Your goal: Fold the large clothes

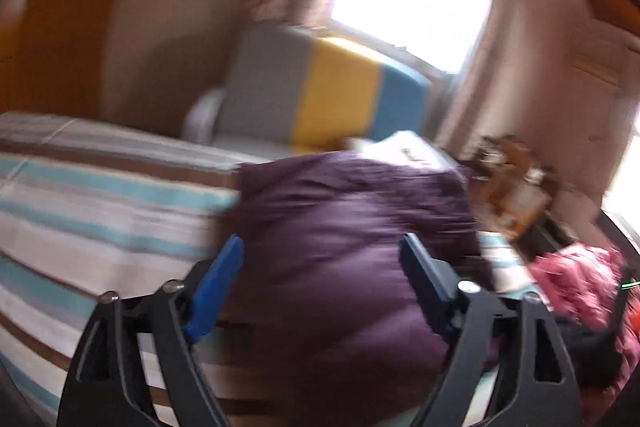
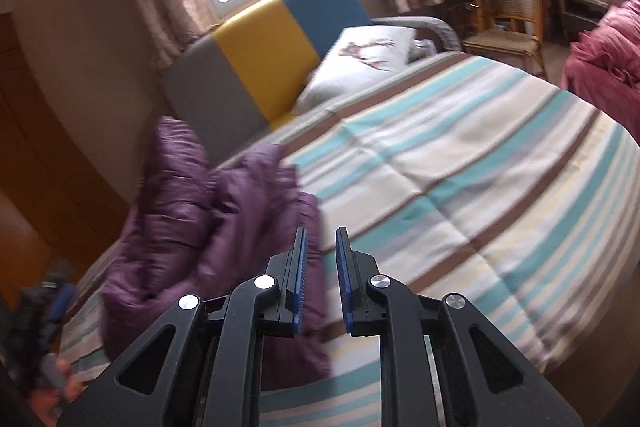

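Observation:
A dark purple padded jacket (image 1: 344,259) lies bunched on the striped bed cover (image 1: 92,211). My left gripper (image 1: 320,247) is wide open just above it, one finger on each side, holding nothing. In the right wrist view the purple jacket (image 2: 208,227) is heaped at the left side of the bed cover (image 2: 460,187). My right gripper (image 2: 321,233) hovers by the jacket's right edge with a narrow gap between its blue pads, and nothing is between them. The left wrist view is motion-blurred.
A grey, yellow and blue headboard (image 2: 264,55) and a white pillow (image 2: 360,63) stand at the bed's far end under a window. A pink garment (image 1: 580,287) lies at the right; it also shows in the right wrist view (image 2: 608,55). A wicker chair (image 2: 508,15) stands beyond.

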